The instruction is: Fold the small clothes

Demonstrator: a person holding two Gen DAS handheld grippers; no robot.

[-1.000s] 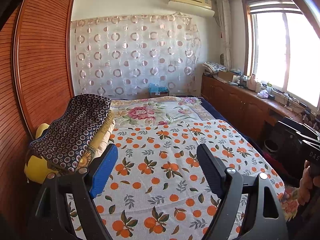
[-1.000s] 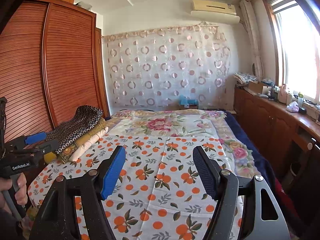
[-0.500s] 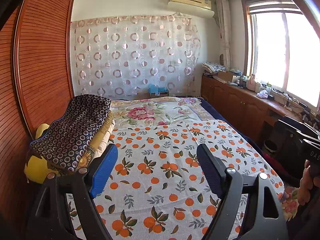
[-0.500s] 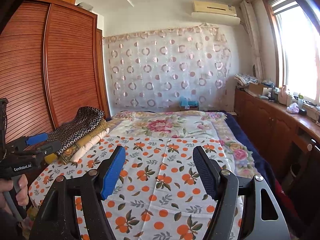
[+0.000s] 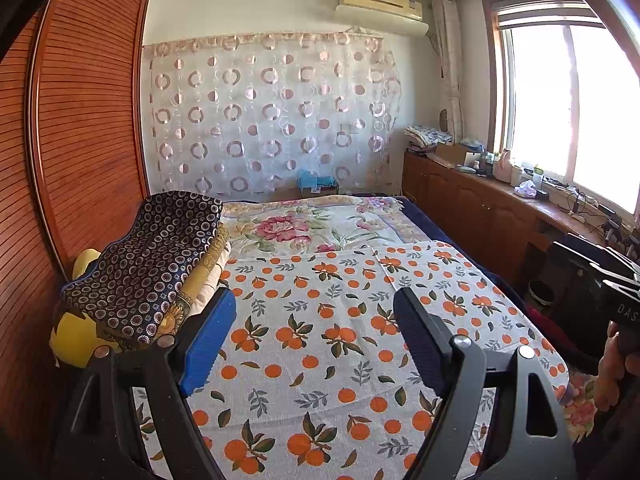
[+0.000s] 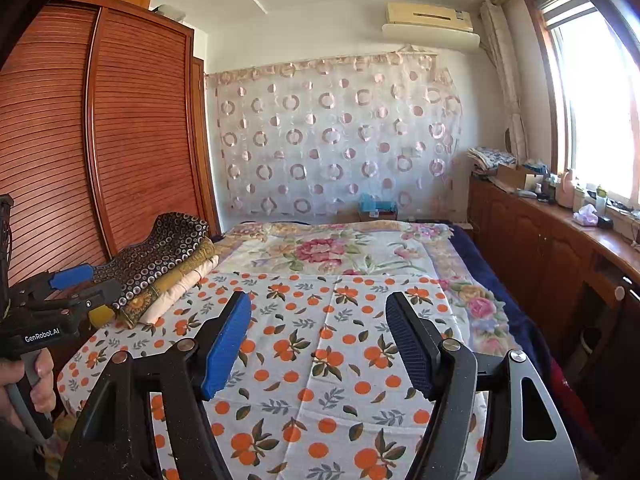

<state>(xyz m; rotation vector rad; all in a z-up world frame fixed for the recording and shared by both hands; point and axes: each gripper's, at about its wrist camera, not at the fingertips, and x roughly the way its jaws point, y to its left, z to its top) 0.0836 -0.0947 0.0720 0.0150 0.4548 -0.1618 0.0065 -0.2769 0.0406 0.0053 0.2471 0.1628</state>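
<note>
Both grippers, left (image 5: 314, 336) and right (image 6: 318, 340), hang agape, empty, above the sheet (image 5: 340, 340); stack (image 5: 152, 268) lies folded; stage undeterminable.

**Home bedroom**

I'm over a bed (image 5: 460, 216) with an orange-print sheet (image 5: 320, 320); louvred wooden wardrobe (image 6: 132, 140), circle-pattern curtain (image 6: 340, 140), wall air conditioner (image 5: 380, 0), sunlit window (image 5: 568, 108) above cluttered wooden cabinets (image 6: 532, 248).

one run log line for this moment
left claw open, empty | right claw open, empty | both over orange-print cloth | folding not begun
</note>
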